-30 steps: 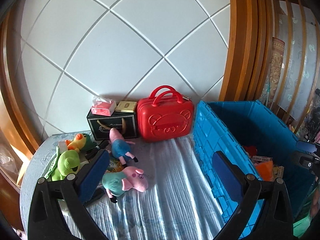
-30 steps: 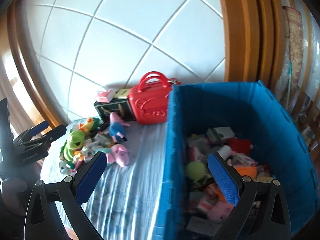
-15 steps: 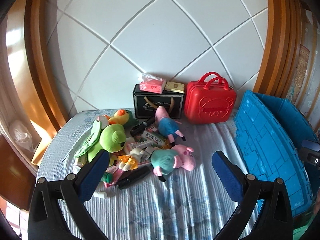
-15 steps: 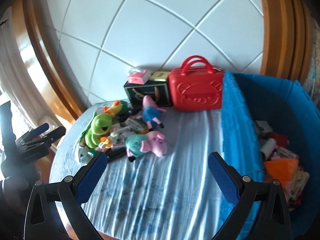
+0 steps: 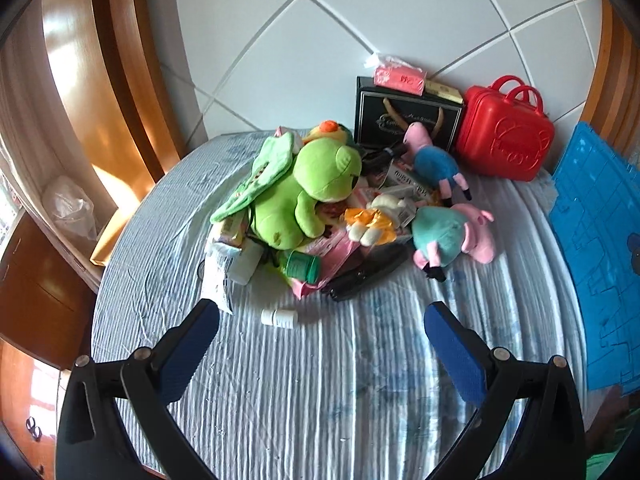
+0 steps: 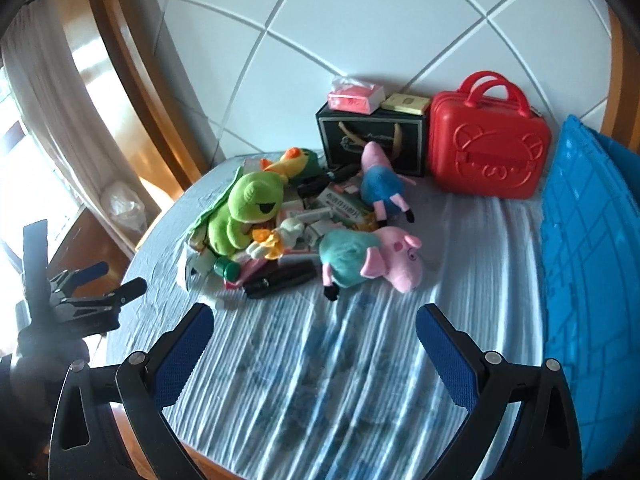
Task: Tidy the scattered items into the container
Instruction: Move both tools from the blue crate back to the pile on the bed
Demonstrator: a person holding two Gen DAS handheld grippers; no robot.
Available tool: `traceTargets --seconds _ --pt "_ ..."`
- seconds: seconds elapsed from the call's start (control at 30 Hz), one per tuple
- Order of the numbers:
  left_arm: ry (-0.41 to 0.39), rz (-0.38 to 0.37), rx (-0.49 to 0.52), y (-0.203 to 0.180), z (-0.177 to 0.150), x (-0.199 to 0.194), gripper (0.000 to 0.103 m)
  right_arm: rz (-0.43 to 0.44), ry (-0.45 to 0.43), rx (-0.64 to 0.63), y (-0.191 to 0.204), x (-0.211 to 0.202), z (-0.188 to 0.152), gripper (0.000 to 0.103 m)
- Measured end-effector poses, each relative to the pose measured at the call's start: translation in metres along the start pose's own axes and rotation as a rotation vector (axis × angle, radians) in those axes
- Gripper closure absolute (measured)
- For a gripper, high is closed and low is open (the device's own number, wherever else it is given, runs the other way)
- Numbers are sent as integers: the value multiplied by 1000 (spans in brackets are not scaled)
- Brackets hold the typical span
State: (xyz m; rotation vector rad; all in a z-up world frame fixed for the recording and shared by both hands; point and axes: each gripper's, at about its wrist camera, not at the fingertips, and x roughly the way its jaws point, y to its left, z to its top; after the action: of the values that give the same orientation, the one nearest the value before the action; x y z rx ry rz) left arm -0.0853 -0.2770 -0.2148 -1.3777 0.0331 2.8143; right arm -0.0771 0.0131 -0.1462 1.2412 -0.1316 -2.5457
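1. The left gripper hangs over the striped bedsheet, jaws wide apart and holding nothing; the right gripper is likewise spread and empty.
2. Just past the left gripper, at 12 o'clock, a small white bottle lies alone on the sheet.
3. Beyond it sits the pile of scattered items: a green frog plush at 11 o'clock, a black case at 12, and a pink pig plush in a teal dress at 1 o'clock.
4. The blue container stands at 3 o'clock, well apart from the pile.
5. Farthest, against the white padded wall, a black gift bag stands beside a red toy suitcase at 1 o'clock.
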Motion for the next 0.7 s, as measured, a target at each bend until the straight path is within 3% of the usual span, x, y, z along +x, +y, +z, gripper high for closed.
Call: traceTargets --seconds 0.2,0.47,0.57,0.63,0.7 --pt "62 -15 -34 29 -34 66 1 32 60 -34 26 66 -19 1" --pt "121 -4 -94 54 -53 152 4 16 155 -74 46 143 -34 1" --pt "130 -24 -76 59 -56 182 10 9 179 -87 51 166 -35 1" --pt "142 -36 -46 59 -58 200 24 4 195 -96 54 179 -36 1" --pt "134 -56 -22 61 -60 213 27 3 206 -102 58 190 -36 1"
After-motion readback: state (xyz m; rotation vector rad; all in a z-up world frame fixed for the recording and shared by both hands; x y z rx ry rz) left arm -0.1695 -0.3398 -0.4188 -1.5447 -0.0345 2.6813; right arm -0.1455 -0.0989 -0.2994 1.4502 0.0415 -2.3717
